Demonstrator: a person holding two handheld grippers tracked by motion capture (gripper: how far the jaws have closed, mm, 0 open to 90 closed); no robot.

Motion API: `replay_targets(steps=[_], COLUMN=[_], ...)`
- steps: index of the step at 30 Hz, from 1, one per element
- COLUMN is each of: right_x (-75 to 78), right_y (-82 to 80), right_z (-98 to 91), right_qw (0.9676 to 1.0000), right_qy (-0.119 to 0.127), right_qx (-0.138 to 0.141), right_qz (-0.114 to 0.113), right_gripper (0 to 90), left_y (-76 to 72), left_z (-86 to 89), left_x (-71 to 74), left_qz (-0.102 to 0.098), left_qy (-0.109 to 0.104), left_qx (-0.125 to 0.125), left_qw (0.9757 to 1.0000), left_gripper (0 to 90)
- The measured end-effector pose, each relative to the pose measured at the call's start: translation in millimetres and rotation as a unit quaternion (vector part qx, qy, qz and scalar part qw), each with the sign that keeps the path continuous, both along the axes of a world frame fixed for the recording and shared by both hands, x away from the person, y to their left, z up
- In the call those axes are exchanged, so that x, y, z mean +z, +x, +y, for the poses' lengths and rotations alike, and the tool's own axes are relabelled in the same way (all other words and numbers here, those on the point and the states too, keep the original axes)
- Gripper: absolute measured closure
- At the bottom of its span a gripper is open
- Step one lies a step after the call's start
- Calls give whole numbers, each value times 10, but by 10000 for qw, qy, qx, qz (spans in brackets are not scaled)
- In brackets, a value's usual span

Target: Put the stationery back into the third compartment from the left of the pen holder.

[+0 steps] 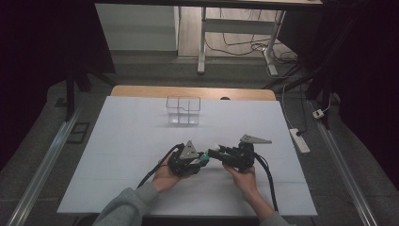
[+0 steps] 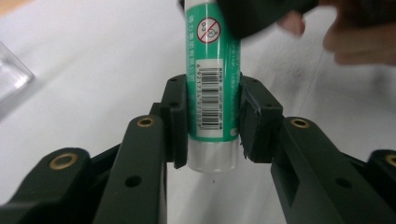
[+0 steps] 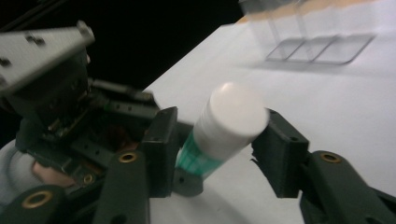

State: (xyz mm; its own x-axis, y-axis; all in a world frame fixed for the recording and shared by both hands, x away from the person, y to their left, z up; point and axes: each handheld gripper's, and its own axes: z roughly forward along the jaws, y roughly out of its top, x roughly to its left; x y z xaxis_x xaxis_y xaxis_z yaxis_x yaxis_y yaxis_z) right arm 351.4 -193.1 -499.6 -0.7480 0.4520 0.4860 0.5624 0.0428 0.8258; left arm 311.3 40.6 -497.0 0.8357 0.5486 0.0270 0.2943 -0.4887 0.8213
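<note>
While left fingers (image 2: 212, 126) clamp the green, white-capped glue stick (image 2: 212, 88), right fingers (image 3: 219, 149) bracket its cap.

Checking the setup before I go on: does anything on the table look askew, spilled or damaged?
Nothing stands out. The green glue stick looks intact, cap on, clamped in the left tongs, its white cap end between the right tongs. The clear divided box stands upright on the white table; no spill.

The green glue stick (image 2: 212, 88) bears a barcode, seemingly 0-3 prohibition sign, and unreadable white characters.
</note>
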Motion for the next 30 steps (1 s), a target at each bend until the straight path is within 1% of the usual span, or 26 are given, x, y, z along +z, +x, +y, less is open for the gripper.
replay_targets(steps=[1,2,3,4,6,8,10,12,13,15,17,18,21,23,26,30], right_x=[-8,-6,1,3,2,3,6,18,31,48,58,62,65,66,71,77], right_y=[-12,-25,-38,-36,-21,-21,-30,-46,-64,-67,-60,-54,-42,-38,-40,-40], right_z=[35,53,68,65,51,53,62,75,78,59,36,20,-3,-9,-11,-22], right_qw=[10000,9999,9997,9997,9999,9999,9998,9995,9990,9989,9987,9986,9983,9980,9976,9971], right_qy=[-66,-133,-204,-189,-64,-44,-59,-127,-210,-207,-217,-237,-278,-317,-373,-420], right_qx=[65,63,34,56,93,118,139,161,98,65,0,-33,-110,-114,-136,-170], right_qz=[-21,-68,-156,-147,-89,-105,-147,-261,-373,-419,-460,-478,-496,-528,-573,-605], right_gripper=[546,555,563,573,593,612,639,647,648,649,649,649,649,649,649,649], left_y=[-4,-10,-10,-5,-3,2,9,20,24,44,65,75,95,109,116,120], left_z=[-5,-8,-6,0,-1,-9,-14,-7,2,43,97,120,180,231,299,421], left_x=[2,0,-2,1,0,-12,-21,-21,-17,0,19,25,35,42,54,75], left_qz=[-3,-38,-33,2,15,77,97,147,163,227,311,349,425,491,534,616], left_qy=[7,56,58,31,31,50,83,45,17,-82,-191,-209,-160,-109,-36,-57], left_qx=[-11,-6,-12,-19,-20,-30,-19,24,35,38,90,109,193,251,310,370], left_qw=[10000,10000,10000,10000,10000,10000,9999,9999,9999,9997,9993,9991,9988,9984,9981,9974], left_gripper=[658,658,658,658,657,657,652,625,583,505,472,456,415,401,390,386])
